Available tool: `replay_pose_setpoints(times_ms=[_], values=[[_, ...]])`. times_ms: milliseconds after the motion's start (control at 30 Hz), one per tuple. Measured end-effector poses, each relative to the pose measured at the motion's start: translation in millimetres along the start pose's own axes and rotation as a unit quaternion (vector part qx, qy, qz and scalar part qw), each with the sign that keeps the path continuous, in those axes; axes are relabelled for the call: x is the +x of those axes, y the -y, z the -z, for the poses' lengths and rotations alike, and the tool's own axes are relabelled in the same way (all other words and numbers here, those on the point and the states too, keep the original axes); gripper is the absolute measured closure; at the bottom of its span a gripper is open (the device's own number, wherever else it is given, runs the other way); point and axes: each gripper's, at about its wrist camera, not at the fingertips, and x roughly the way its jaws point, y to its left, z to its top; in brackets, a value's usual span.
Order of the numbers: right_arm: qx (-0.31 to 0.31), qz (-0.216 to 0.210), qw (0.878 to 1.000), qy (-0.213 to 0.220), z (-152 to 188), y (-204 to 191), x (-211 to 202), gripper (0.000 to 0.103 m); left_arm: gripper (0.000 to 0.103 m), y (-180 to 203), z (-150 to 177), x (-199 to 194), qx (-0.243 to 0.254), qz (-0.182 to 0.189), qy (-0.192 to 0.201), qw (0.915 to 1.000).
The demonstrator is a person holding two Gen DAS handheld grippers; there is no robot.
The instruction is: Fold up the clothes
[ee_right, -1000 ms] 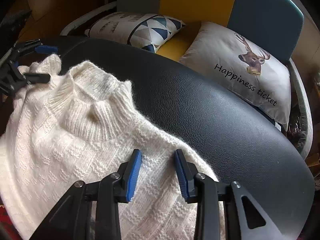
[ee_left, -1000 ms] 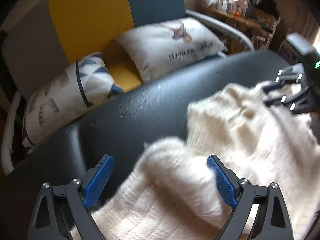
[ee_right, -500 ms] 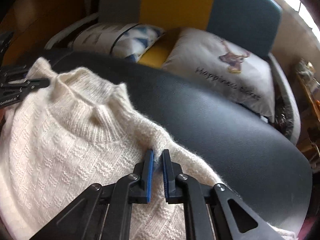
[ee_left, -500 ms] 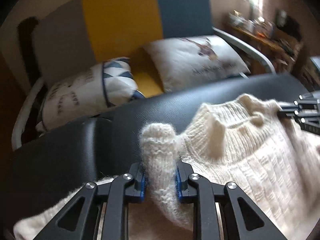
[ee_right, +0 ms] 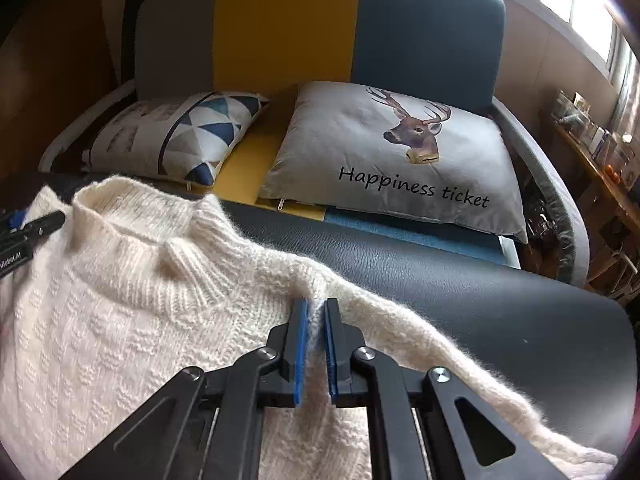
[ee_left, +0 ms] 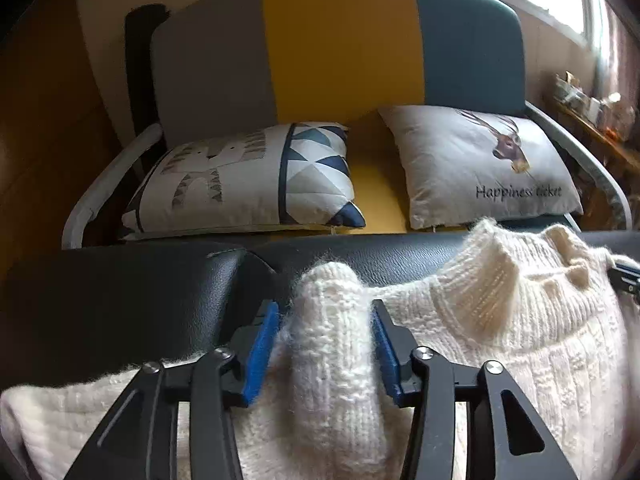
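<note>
A cream knitted sweater point(ee_left: 520, 340) lies collar up on a black padded surface point(ee_left: 120, 300). My left gripper point(ee_left: 324, 312) straddles a raised fold of its left shoulder; the jaws are opening, and a thin gap shows beside the left blue pad. In the right wrist view my right gripper point(ee_right: 316, 304) is shut on a thin ridge of the sweater point(ee_right: 120, 320) at the right shoulder seam, with the sleeve trailing off to the right. Each gripper shows at the edge of the other's view, the left gripper point(ee_right: 28, 232) and the right gripper point(ee_left: 624, 276).
Behind the black surface point(ee_right: 480, 300) stands a grey, yellow and teal sofa point(ee_left: 340, 40) holding a triangle-pattern cushion point(ee_left: 240, 184) and a deer cushion point(ee_right: 392, 152). A cluttered wooden shelf point(ee_right: 600, 148) runs along the right under the windows.
Both grippers closed onto the sweater's shoulders from open. The left one has since widened around its fold. Both views rolled level and swung toward the sofa.
</note>
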Motion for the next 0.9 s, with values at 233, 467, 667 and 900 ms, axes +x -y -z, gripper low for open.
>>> replay_pose_setpoints(times_ms=[233,467,667,900], values=[[0.008,0.020,0.999,0.027,0,-2,9,0.095,0.017,-19,0,10,-0.058,0.003,-0.024,0.9980],[-0.043,0.021,0.999,-0.004,-8,-5,-1,0.080,0.013,-63,13,-20,-0.131,0.091,-0.048,0.9861],[-0.009,-0.012,0.999,0.041,18,6,-81,0.080,0.013,-81,44,-75,-0.076,0.079,0.001,0.9939],[-0.010,-0.018,1.000,0.010,89,-2,-126,0.085,0.013,-72,79,-79,-0.045,0.045,-0.017,0.9978]])
